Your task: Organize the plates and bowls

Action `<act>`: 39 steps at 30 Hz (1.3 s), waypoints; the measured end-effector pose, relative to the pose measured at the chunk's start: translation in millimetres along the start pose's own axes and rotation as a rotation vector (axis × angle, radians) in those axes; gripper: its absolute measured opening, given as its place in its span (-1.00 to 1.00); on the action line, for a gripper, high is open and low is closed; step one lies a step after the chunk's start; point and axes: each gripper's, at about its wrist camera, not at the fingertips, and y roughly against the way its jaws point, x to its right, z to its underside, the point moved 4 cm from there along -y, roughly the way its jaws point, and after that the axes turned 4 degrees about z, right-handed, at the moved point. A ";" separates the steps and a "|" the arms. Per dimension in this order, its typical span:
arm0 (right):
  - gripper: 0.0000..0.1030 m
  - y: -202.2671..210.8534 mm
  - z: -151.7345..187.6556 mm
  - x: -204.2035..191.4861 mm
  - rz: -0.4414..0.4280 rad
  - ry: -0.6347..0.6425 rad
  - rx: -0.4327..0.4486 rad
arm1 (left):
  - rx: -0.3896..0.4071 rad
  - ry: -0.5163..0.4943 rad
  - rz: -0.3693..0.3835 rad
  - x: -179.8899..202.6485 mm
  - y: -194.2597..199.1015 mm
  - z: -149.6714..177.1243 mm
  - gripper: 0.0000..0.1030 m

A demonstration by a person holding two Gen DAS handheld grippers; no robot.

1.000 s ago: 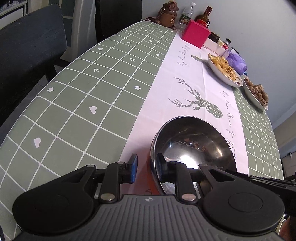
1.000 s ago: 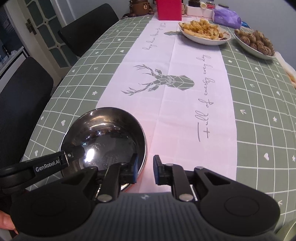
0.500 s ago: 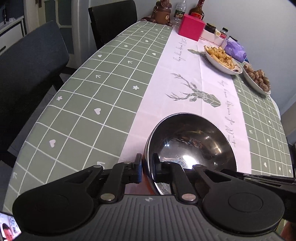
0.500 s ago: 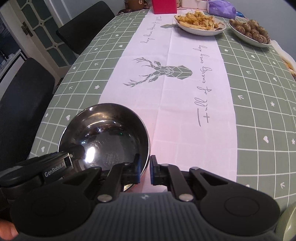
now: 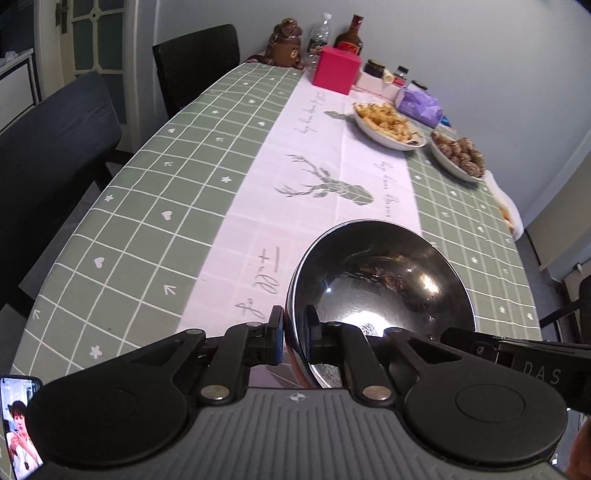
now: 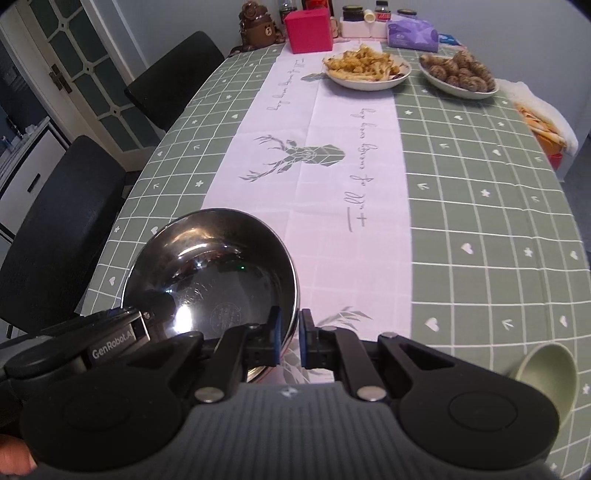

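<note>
A shiny steel bowl (image 5: 384,280) hangs above the table, held from both sides. My left gripper (image 5: 293,332) is shut on its left rim, one finger outside and one inside. In the right wrist view the same steel bowl (image 6: 210,273) shows with my right gripper (image 6: 289,338) shut on its right rim. The other gripper's body reaches in at the bowl's far edge in each view. A pale green bowl (image 6: 546,373) sits at the table's near right corner. Two white plates of food, fries (image 6: 369,70) and brown round pieces (image 6: 458,75), stand at the far end.
The table (image 6: 480,206) has a green checked cloth with a white runner. A pink box (image 6: 310,31), a brown bear jar (image 6: 256,26), bottles and a purple pack crowd the far end. Dark chairs (image 6: 55,225) line the left side. A phone (image 5: 18,424) lies at the near left.
Both grippers closed onto the bowl's rim, then rose with it. The bowl has left the cloth and more of the table now shows below.
</note>
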 end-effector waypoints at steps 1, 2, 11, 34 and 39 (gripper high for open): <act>-0.87 6.5 1.7 3.8 -0.004 -0.004 0.012 | 0.004 -0.003 0.009 3.7 4.0 1.7 -0.79; -0.87 13.7 3.9 8.2 -0.009 -0.010 0.023 | 0.008 -0.008 0.018 8.5 8.5 4.2 -0.79; -0.85 68.1 46.7 56.3 -0.040 -0.057 0.081 | 0.037 -0.079 0.084 57.1 46.1 41.4 -0.78; -0.90 76.9 138.0 183.3 -0.023 -0.238 -0.010 | -0.296 -0.183 0.121 149.2 14.3 127.9 -0.76; -0.90 67.8 137.2 186.8 -0.043 -0.251 -0.025 | -0.313 -0.189 0.088 151.4 7.8 127.9 -0.76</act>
